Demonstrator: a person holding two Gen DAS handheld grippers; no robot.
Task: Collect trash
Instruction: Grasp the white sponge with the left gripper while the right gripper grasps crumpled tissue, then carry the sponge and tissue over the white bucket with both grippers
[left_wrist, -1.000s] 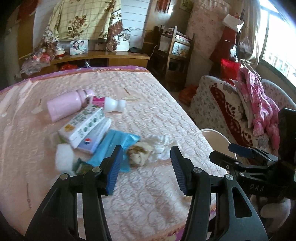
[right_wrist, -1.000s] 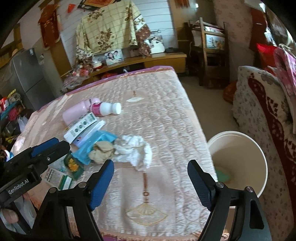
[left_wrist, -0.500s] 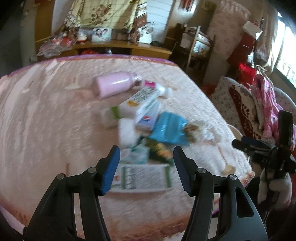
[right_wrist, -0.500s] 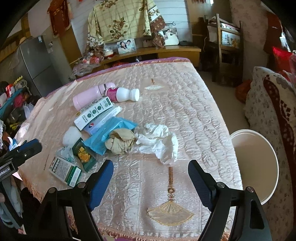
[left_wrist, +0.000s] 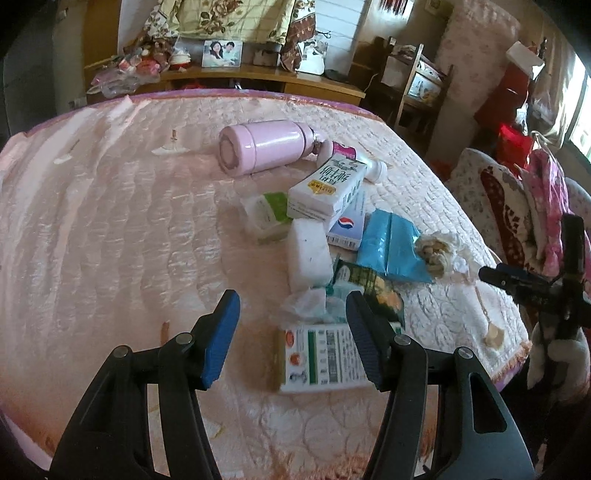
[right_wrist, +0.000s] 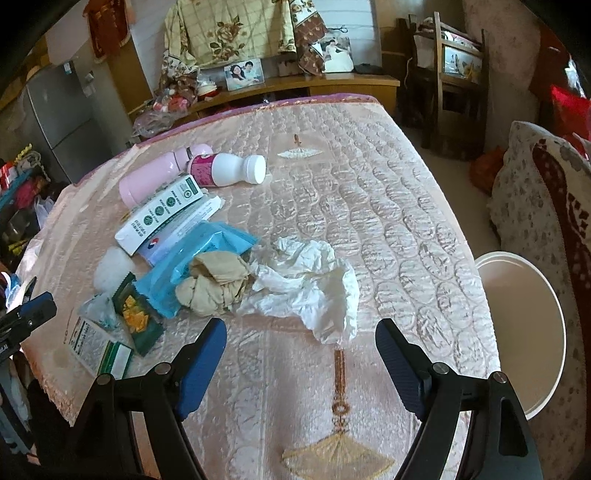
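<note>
Trash lies in a heap on the pink quilted cover (right_wrist: 369, 203). My left gripper (left_wrist: 291, 299) hangs open just above a green-and-white flat box (left_wrist: 321, 360) and a clear plastic scrap (left_wrist: 306, 304), touching neither. Beyond them lie a dark green snack wrapper (left_wrist: 369, 284), a white foam block (left_wrist: 308, 251), a blue bag (left_wrist: 391, 247) and a white carton (left_wrist: 325, 192). My right gripper (right_wrist: 301, 325) stands wide open, just short of a crumpled white tissue (right_wrist: 310, 284) that lies beside a beige wad (right_wrist: 214, 284). Nothing sits between its fingers.
A white bucket (right_wrist: 517, 332) stands on the floor off the cover's right edge. A pink flask (left_wrist: 264, 146) and a white bottle with a pink label (right_wrist: 229, 170) lie behind the heap. A patterned sofa (right_wrist: 546, 206) is at the right, wooden furniture at the back.
My left gripper has swung left across the heap and sunk, from the beige wad to the flat box, its jaws a little wider. My right gripper has dropped closer to the white tissue.
</note>
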